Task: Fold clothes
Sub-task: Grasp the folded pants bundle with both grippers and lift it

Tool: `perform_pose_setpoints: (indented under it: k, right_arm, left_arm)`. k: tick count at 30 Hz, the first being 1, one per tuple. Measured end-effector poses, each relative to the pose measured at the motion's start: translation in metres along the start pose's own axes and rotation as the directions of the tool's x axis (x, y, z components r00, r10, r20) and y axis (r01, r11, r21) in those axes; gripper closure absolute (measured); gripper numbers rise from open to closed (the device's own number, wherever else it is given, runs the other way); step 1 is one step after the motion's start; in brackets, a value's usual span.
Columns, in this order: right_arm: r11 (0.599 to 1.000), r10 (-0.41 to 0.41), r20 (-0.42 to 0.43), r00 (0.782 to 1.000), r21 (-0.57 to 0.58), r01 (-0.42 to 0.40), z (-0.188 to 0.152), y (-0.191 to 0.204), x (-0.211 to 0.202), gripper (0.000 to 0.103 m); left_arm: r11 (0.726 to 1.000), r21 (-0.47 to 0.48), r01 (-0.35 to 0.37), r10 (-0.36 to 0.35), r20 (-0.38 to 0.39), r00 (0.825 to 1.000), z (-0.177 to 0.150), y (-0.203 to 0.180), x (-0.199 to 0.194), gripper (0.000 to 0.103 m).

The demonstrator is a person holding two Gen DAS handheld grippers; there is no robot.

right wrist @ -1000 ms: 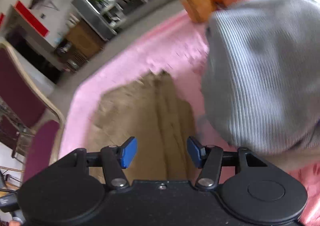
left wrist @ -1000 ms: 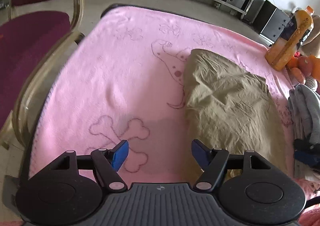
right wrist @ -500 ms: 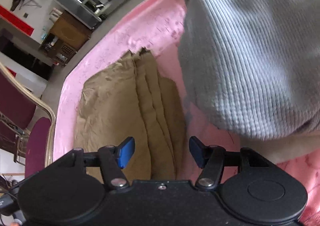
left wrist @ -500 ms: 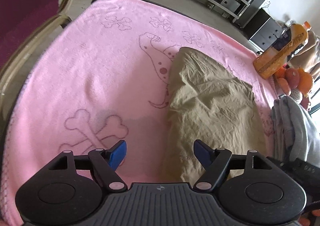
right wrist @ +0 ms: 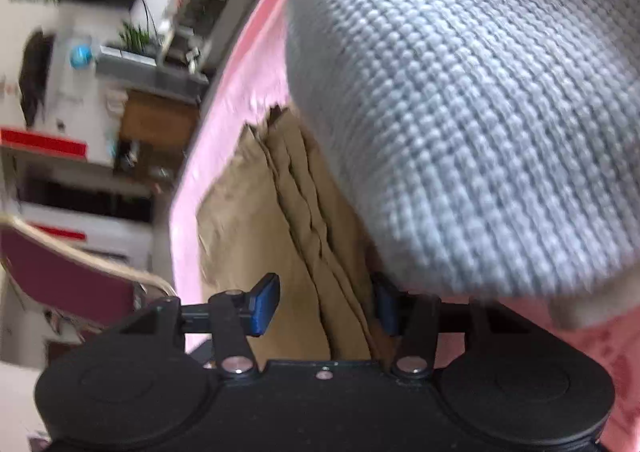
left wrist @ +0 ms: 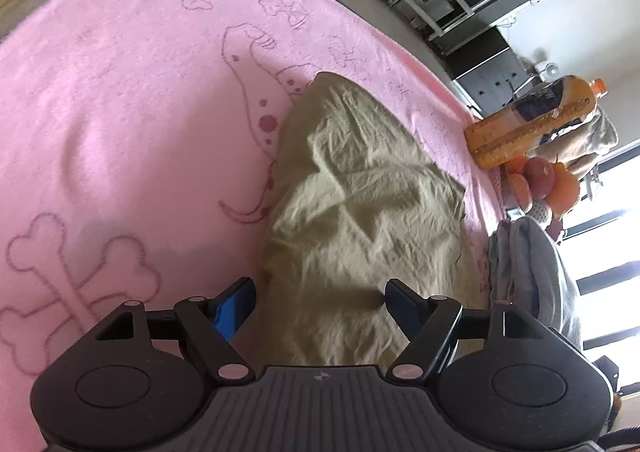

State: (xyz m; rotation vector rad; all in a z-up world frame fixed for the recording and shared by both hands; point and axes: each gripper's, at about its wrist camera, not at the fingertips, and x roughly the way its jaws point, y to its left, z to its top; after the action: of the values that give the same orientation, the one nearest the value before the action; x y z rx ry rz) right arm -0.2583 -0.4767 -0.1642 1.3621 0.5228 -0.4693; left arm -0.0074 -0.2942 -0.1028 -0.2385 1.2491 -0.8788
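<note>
A folded tan garment (left wrist: 360, 220) is laid on a pink blanket (left wrist: 120, 100) printed with bones and a dinosaur outline. The left gripper (left wrist: 320, 302) is held wide open over the near end of the garment, with nothing gripped; its blue-padded fingers (left wrist: 234, 310) are spread so that the near edge of the cloth is seen between them, one finger over the blanket just beside the garment's left edge and the other over its right part. Whether the fingers are touching the cloth cannot be told. Ahead and to the right of this gripper, a grey knitted garment (left wrist: 532, 272) is heaped beside the tan one, and further off a bottle of orange drink (left wrist: 532, 120) and some oranges (left wrist: 548, 184) are seen at the blanket's far corner.

The right gripper (right wrist: 326, 304) is also held open and empty, its fingers straddling the stacked layered edges of the tan garment (right wrist: 280, 220). The grey knit (right wrist: 460, 112) is bulked directly ahead and to the right of it, close to the lens and slightly blurred, partly overlapping the tan cloth. To the left of this gripper, a maroon chair (right wrist: 68, 272) is seen beyond the blanket's edge
</note>
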Motion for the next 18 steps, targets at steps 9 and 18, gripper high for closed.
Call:
perform_pose_setpoints:
  k: [9, 18]
  right_arm:
    - [0.992, 0.017, 0.035, 0.999, -0.129, -0.013, -0.015, 0.01, 0.01, 0.061]
    - [0.903, -0.114, 0.142, 0.983, -0.397, 0.162, -0.036, 0.049, 0.007, 0.088]
  left_arm:
    - [0.992, 0.128, -0.01, 0.008, 0.013, 1.0, -0.009, -0.021, 0.005, 0.04]
    - [0.937, 0.301, -0.177, 0.145, 0.126, 0.981, -0.031, -0.057, -0.002, 0.067]
